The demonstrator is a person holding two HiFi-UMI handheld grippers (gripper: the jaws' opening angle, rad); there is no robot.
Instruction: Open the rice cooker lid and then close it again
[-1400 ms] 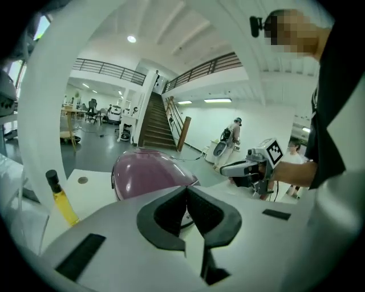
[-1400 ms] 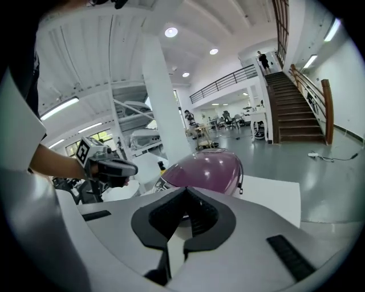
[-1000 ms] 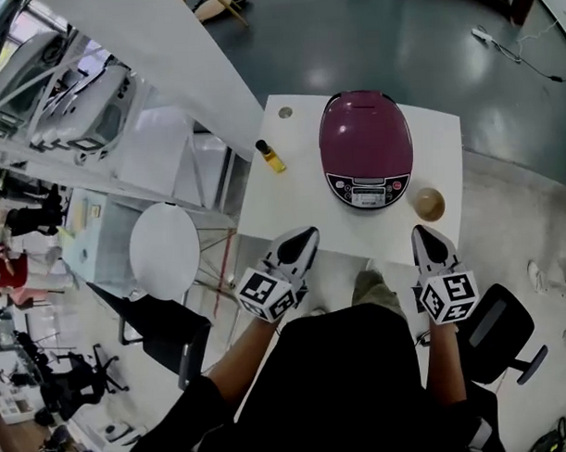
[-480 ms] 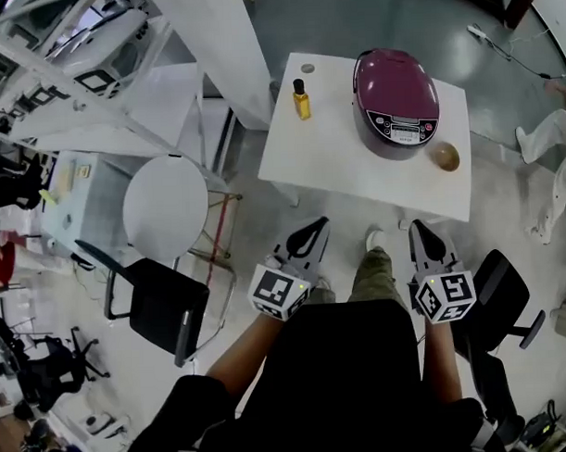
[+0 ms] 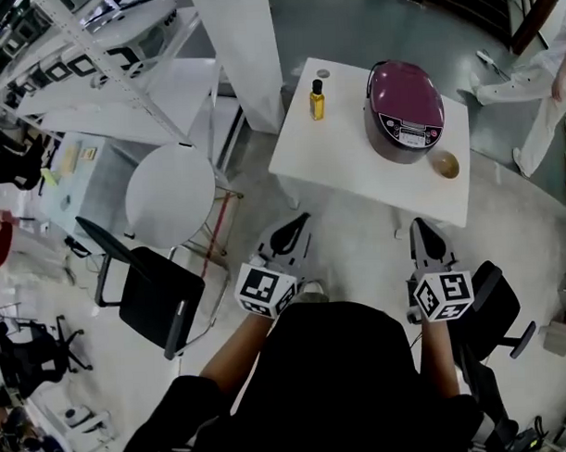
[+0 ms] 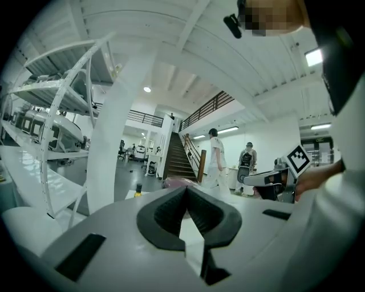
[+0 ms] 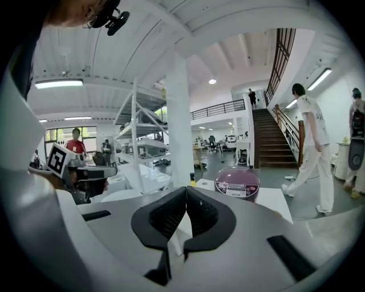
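A maroon rice cooker (image 5: 405, 108) with its lid down stands on the white table (image 5: 346, 163), well ahead of me; the right gripper view shows the rice cooker (image 7: 237, 182) beyond the jaws. My left gripper (image 5: 298, 225) and right gripper (image 5: 421, 230) hang over the floor short of the table's near edge, both shut with nothing between their fingers. In the left gripper view the cooker (image 6: 174, 182) is mostly hidden behind my left gripper (image 6: 186, 189). My right gripper (image 7: 186, 190) also shows its jaw tips together.
A small yellow bottle (image 5: 317, 100) and a brown bowl (image 5: 445, 164) share the table. A round white table (image 5: 170, 195) and a black chair (image 5: 151, 295) stand to my left, another black chair (image 5: 494, 306) to my right. A white pillar (image 5: 244, 46), shelving (image 5: 91, 46) and walking people (image 7: 311, 148) are around.
The table with the cooker has moved away from both grippers, from just under their tips to well ahead. Both grippers stay shut and now hang over bare floor.
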